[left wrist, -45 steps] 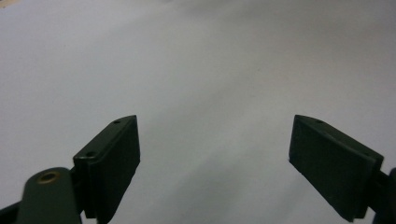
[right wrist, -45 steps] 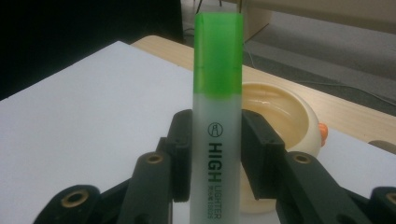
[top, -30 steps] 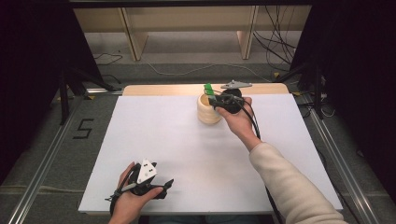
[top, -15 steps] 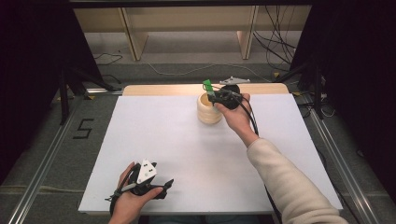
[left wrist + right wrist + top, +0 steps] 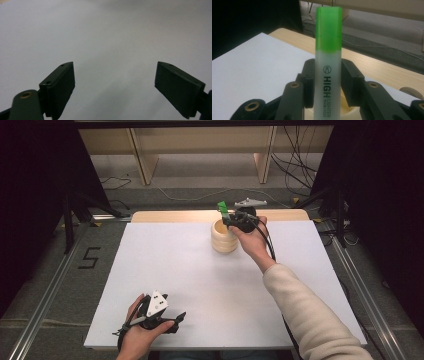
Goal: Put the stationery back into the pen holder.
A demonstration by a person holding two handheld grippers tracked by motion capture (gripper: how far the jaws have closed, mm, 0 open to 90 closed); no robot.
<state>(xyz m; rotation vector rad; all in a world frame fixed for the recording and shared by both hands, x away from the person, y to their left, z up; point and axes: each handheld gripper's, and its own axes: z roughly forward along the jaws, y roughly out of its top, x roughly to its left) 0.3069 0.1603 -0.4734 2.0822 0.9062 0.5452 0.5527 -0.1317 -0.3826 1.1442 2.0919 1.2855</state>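
Setting: a dim room with pale wooden shelving (image 5: 200, 150) at the far wall and loose cables (image 5: 295, 165) on the grey floor beyond the table. A figure "5" (image 5: 90, 257) is marked on the floor at the left.

Surface: a table (image 5: 165, 270) covered by a white sheet, with a strip of light wood left bare along the far edge.

Item 1: highlighter (image 5: 328, 62), green cap, translucent white barrel printed "HIGH LIGHTER". It is held upright, cap uppermost, at the far middle of the table, directly above the cup. In the high view the green cap (image 5: 223, 208) is seen over the cup's far rim.

Item 2: cup (image 5: 223, 236), round, light wood, open at the top, stood on the white sheet near the far edge. A part of its pale rim is seen beneath the barrel in the right gripper view.

Item 3: right gripper (image 5: 234, 220), held in the right hand (image 5: 254, 240) over the cup. Its jaws are closed on the highlighter's barrel, one pad pressed to each side.

Item 4: left gripper (image 5: 175, 320), held in the left hand (image 5: 142, 332) at the near left of the table, well apart from the cup. Its jaws are spread wide over bare white sheet, with nothing between them.
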